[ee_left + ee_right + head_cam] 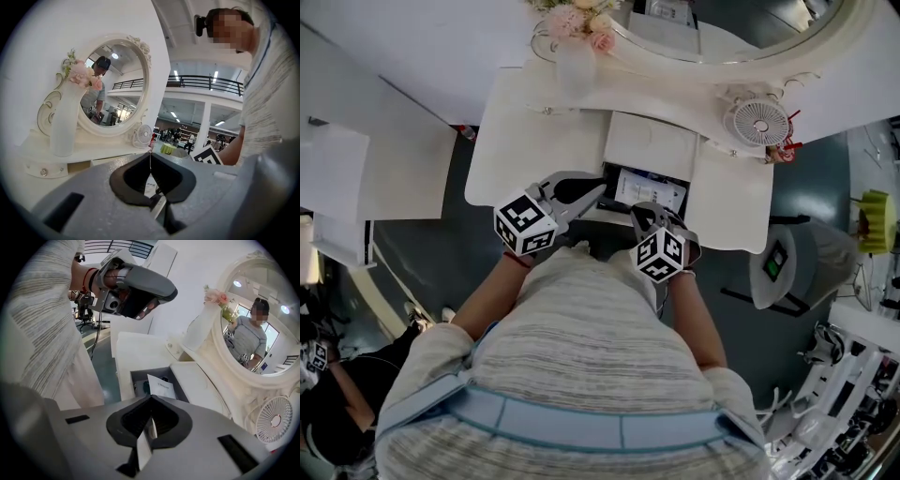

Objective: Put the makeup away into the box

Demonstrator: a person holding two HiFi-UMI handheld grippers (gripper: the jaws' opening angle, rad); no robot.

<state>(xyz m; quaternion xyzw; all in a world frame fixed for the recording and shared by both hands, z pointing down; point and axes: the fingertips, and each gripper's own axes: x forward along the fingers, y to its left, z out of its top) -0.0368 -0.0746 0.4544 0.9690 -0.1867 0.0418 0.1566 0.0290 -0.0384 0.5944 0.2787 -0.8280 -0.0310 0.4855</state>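
White dressing table (534,122) with one drawer (136,377) pulled open at its front edge. Inside the drawer lies a white card (161,386), and beside it sit a few small dark things (145,388), too small to tell whether they are the makeup.

Just above and in front of the drawer, the right gripper (151,399) points steeply down at it. Its jaws are pressed together, tip to tip, with nothing between them. It touches neither the card nor the drawer's rim.

To the left of the drawer, the left gripper (150,153) is held nearly level, pointing across the drawer's front. Its jaws are also clenched on each other, only a hairline showing where the tips meet, and they carry nothing.

Behind the drawer stand an oval mirror (115,84), a white vase (63,126) of pink flowers and a small fan (757,120).
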